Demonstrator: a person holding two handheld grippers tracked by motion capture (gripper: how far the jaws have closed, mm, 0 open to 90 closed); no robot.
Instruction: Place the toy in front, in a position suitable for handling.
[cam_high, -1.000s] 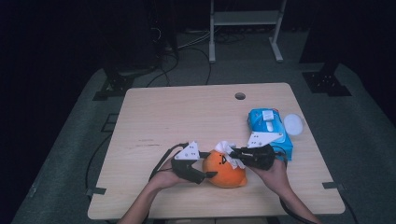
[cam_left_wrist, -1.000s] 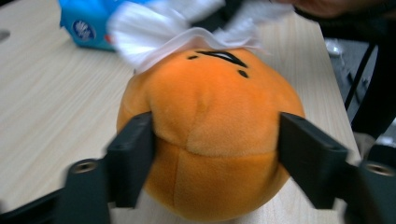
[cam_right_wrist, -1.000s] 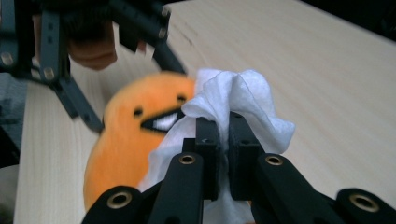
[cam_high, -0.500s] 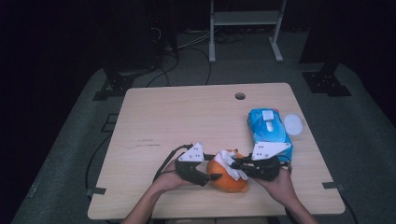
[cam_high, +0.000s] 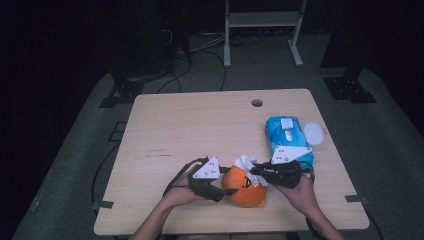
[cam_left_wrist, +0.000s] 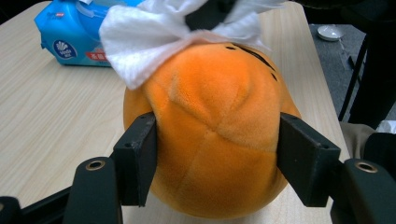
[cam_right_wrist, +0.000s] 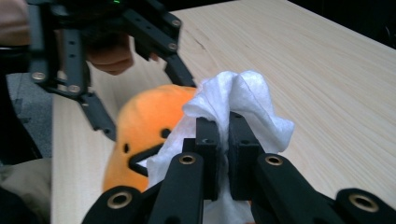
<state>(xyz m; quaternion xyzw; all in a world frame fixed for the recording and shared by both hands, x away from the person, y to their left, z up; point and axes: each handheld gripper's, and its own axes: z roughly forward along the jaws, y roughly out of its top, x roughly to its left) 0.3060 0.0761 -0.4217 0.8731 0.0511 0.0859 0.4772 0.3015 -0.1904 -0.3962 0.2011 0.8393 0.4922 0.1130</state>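
At the near edge of the wooden table (cam_high: 190, 125), an orange plush toy (cam_high: 245, 187) is seen resting on the tabletop between the two grippers. The left gripper (cam_high: 220, 192) is held against the toy's left side; in the left gripper view its jaws have just been closing and are pressed into the soft orange plush (cam_left_wrist: 215, 140) on both flanks, so the toy is clamped between them. The right gripper (cam_high: 255, 172) is brought in from the toy's right, and its jaws are pinched tight on a crumpled white tissue (cam_high: 247, 165), which is laid against the top of the toy, over the upper part of its face. In the right gripper view the tissue (cam_right_wrist: 243, 107) is seen bunched up above the closed jaws, with the toy's dark eyes and mouth just to its left. Both grippers are held by a person's hands, whose forearms enter from the bottom edge. Farther back, on the right part of the table, a blue pack of wipes (cam_high: 287, 135) is lying flat, and a small white round lid (cam_high: 314, 133) is placed just beside it. Near the far edge, a round cable hole (cam_high: 257, 103) is cut in the tabletop.
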